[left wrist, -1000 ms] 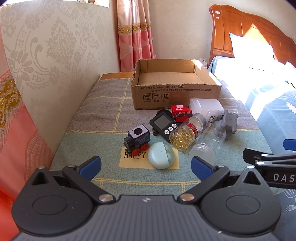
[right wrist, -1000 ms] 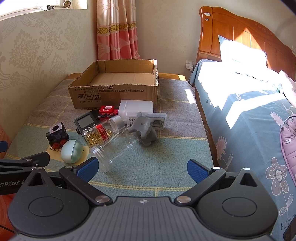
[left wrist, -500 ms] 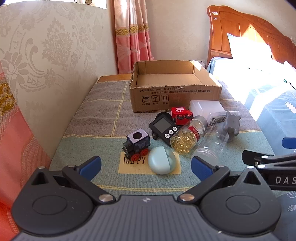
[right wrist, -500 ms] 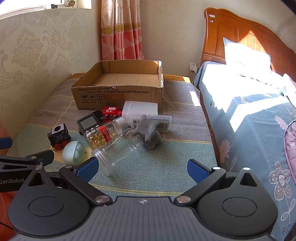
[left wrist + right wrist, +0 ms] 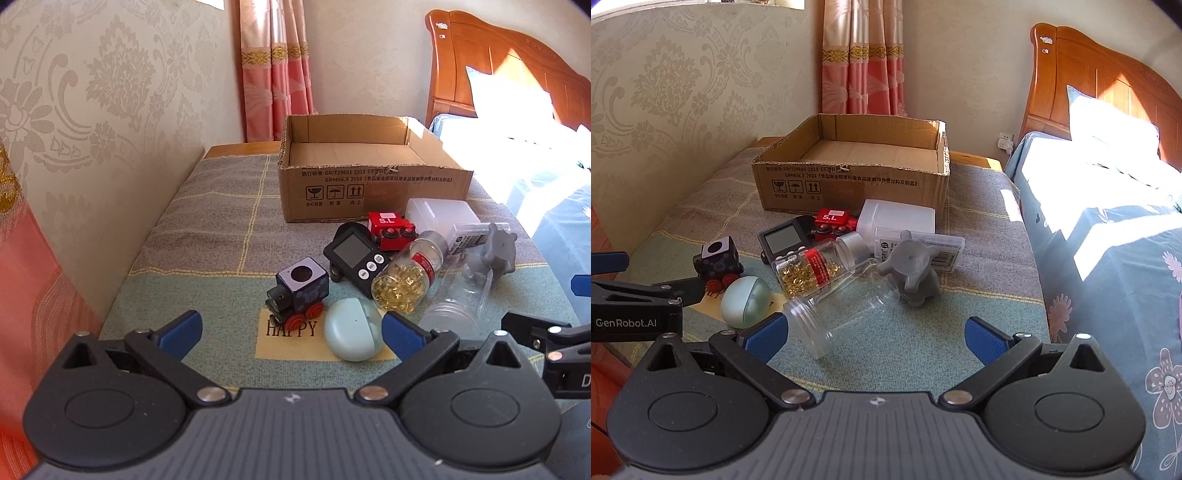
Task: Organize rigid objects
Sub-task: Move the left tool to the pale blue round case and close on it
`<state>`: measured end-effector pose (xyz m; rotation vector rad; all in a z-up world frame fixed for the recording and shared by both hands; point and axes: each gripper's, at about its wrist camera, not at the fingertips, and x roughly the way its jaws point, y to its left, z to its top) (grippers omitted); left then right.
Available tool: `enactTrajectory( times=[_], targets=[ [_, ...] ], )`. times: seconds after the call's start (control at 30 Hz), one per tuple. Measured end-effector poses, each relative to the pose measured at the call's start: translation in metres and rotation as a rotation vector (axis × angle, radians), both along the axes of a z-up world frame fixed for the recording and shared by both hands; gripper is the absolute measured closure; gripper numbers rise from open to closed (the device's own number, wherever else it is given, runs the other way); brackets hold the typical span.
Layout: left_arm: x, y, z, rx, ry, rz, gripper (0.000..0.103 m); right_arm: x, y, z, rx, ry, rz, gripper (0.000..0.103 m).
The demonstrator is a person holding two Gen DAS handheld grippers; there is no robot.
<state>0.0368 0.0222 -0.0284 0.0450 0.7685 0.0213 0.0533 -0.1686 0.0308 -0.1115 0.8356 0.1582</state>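
Note:
An open cardboard box (image 5: 369, 184) (image 5: 849, 181) stands at the back of the cloth-covered table. In front of it lie a black toy train (image 5: 301, 291) (image 5: 718, 260), a pale green egg-shaped case (image 5: 352, 334) (image 5: 746, 301), a black timer (image 5: 356, 254), a red toy car (image 5: 391, 229), a bottle of yellow capsules (image 5: 406, 277) (image 5: 812, 267), an empty clear jar (image 5: 834, 310), a grey elephant figure (image 5: 914, 269) and a white plastic box (image 5: 897, 221). My left gripper (image 5: 291, 332) is open and empty, just short of the train and the green case. My right gripper (image 5: 875, 336) is open and empty, near the clear jar's mouth.
A wall runs along the table's left side. A bed (image 5: 1108, 240) with a wooden headboard (image 5: 1089, 85) flanks the right. Pink curtains (image 5: 273, 74) hang behind the box. The other gripper's body shows at each view's edge (image 5: 554, 347) (image 5: 635, 306).
Both grippers have moved forward, closer to the cluster of objects, and both stay open. The objects have not moved.

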Motion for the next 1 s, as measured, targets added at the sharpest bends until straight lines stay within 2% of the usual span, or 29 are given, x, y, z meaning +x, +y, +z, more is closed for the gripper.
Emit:
enactTrajectory(
  times=[0.4, 0.53, 0.73, 1.0],
  targets=[
    [0.018, 0.017, -0.023, -0.017, 0.033, 0.01, 0.0, 0.016, 0.016, -0.021, 0.031, -0.013, 0.221, 0.0],
    [0.027, 0.019, -0.03, -0.035, 0.052, 0.005, 0.0, 0.021, 0.022, -0.025, 0.02, -0.006, 0.249, 0.0],
    [0.041, 0.006, -0.038, -0.066, 0.075, -0.065, 0.0, 0.019, 0.022, -0.03, 0.015, 0.011, 0.275, 0.0],
    [0.051, -0.001, -0.056, -0.126, 0.132, -0.11, 0.0, 0.018, 0.013, -0.037, 0.001, 0.033, 0.273, 0.0]
  ],
)
